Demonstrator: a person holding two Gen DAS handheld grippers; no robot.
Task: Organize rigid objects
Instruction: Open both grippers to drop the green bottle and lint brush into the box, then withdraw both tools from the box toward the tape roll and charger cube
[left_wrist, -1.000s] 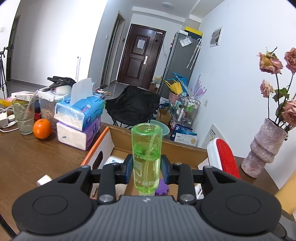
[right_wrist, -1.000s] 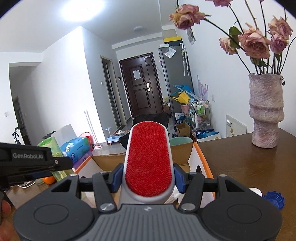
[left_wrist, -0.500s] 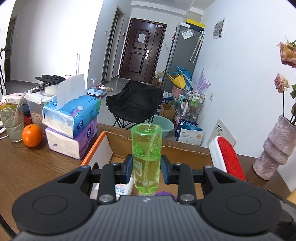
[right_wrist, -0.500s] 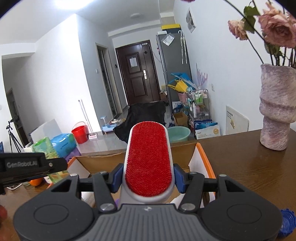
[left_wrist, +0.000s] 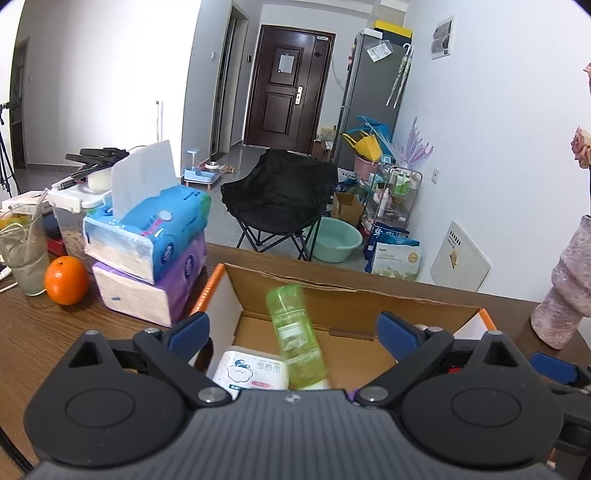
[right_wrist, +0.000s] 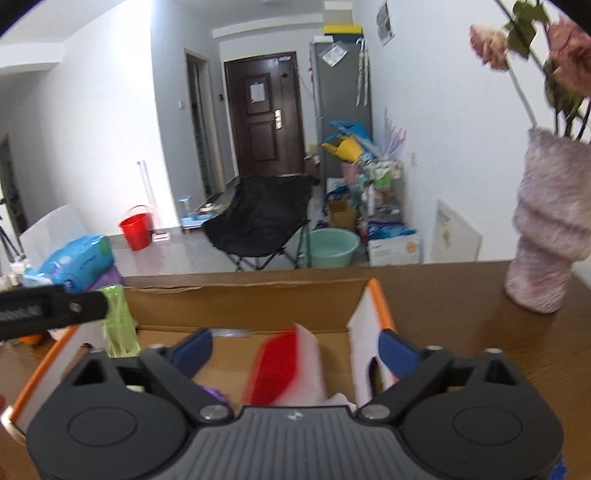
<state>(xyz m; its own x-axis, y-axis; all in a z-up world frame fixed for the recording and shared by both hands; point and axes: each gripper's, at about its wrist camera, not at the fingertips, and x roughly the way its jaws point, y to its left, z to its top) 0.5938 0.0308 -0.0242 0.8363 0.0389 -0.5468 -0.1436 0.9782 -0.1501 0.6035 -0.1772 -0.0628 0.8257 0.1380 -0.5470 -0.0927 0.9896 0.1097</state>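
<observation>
Over the open cardboard box (left_wrist: 236, 306) on the table (left_wrist: 44, 332), I am at the drop-off step: both things I carried are leaving my grippers and going into it. My left gripper (left_wrist: 291, 330) has just been opening and its jaws now stand spread wide, the blue pads (left_wrist: 192, 326) clear of the green bottle (left_wrist: 295, 332). The bottle tilts between them, untouched by either pad, its lower end down in the box beside a white wipes pack (left_wrist: 251, 371). My right gripper (right_wrist: 295, 349) has likewise just been opening; its jaws are apart, and the red lint brush (right_wrist: 280, 365) shows blurred and tipped between them, touching neither pad, above the box floor near the right wall (right_wrist: 364, 332).

Next, I judge, I should draw both grippers up and back without clipping the box flaps, then look for whatever rigid thing is left on the table.

Counting from left to right:
- one glass (left_wrist: 24, 254)
- one orange (left_wrist: 66, 275)
- two tissue packs (left_wrist: 147, 240), stacked
- one box
- one wipes pack
- one bottle
- one brush
- one vase (right_wrist: 546, 236) with dried roses

A scrap of purple (right_wrist: 212, 393) lies in the box too; what it is I cannot tell.
</observation>
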